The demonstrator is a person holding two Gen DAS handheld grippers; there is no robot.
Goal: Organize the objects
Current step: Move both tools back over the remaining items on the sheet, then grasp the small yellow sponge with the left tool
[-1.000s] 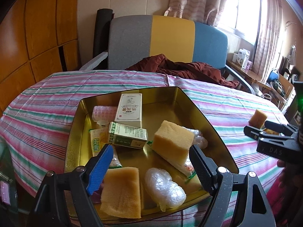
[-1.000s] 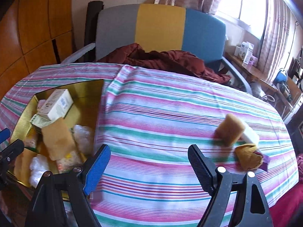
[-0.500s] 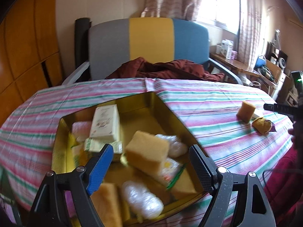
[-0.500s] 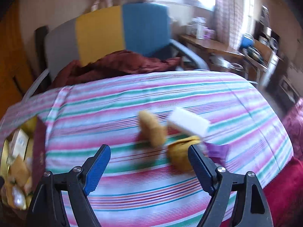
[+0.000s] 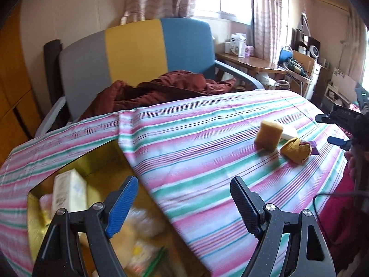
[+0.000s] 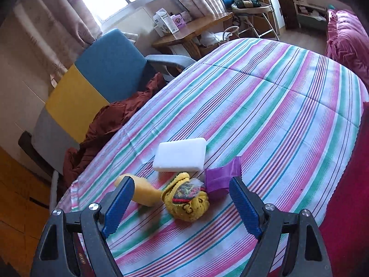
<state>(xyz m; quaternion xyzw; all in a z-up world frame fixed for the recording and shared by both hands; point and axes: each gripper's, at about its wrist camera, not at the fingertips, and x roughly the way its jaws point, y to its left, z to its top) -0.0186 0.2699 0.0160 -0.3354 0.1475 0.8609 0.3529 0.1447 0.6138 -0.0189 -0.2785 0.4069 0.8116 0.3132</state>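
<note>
From the left wrist camera, my left gripper (image 5: 182,205) stood with its jaws apart and nothing between them, above the right edge of the gold tin (image 5: 96,159). The tin sat at the lower left of the striped tablecloth (image 5: 207,152) and was blurred; I could make out a white box (image 5: 69,191) and some wrapped things inside. Far to the right lay a tan sponge (image 5: 268,136), a yellow pouch (image 5: 297,151) and a white block (image 5: 289,135), close together, with a wide bare cloth between them and the tin. At the right edge my right gripper (image 5: 334,129) appeared only partly. From the right wrist camera, my right gripper (image 6: 182,205) was also released, holding nothing, and the yellow pouch (image 6: 186,203) lay on the cloth between its fingers. The pouch was knitted and round, touching a purple wrapper (image 6: 222,177); the white block (image 6: 181,154) lay just behind, the tan sponge (image 6: 143,194) at the left. The cloth to the right was free up to the table edge.
</note>
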